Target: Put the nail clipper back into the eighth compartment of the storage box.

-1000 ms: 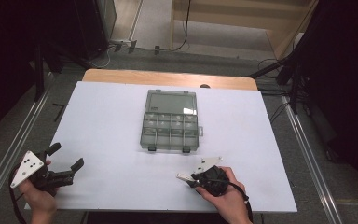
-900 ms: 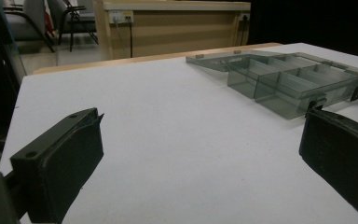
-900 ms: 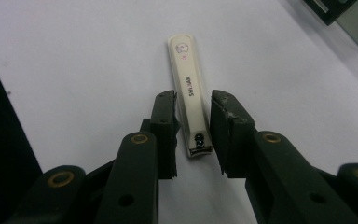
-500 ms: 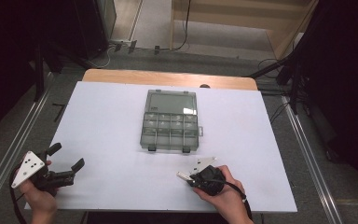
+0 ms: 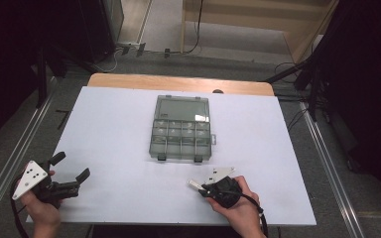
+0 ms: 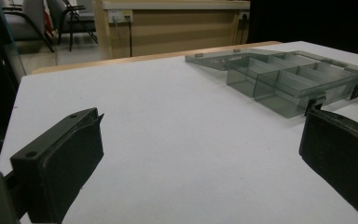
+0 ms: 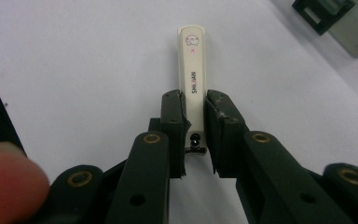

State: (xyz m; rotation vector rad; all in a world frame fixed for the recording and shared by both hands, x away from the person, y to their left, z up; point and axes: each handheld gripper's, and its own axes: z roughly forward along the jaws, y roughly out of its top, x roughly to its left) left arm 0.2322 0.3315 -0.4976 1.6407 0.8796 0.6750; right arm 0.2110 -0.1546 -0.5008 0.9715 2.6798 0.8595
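A smoky grey compartment box (image 5: pixel 181 129) lies open in the middle of the white table, its lid folded back toward the far side; in the left gripper view the box (image 6: pixel 289 79) is ahead to the right. Near the table's front left corner my left gripper (image 5: pixel 72 165) is held open, and nothing lies between its jaws (image 6: pixel 200 135). My right gripper (image 5: pixel 202 188) is at the front, right of centre, shut on a cream nail clipper (image 7: pixel 193 60). The clipper's printed end sticks out past the fingertips just above the table.
The white table top (image 5: pixel 119 124) ends in a wooden strip (image 5: pixel 178 82) at the far side. Metal rails (image 5: pixel 327 163) run along both sides of the table. A corner of the box (image 7: pixel 340 23) is at the top right of the right gripper view.
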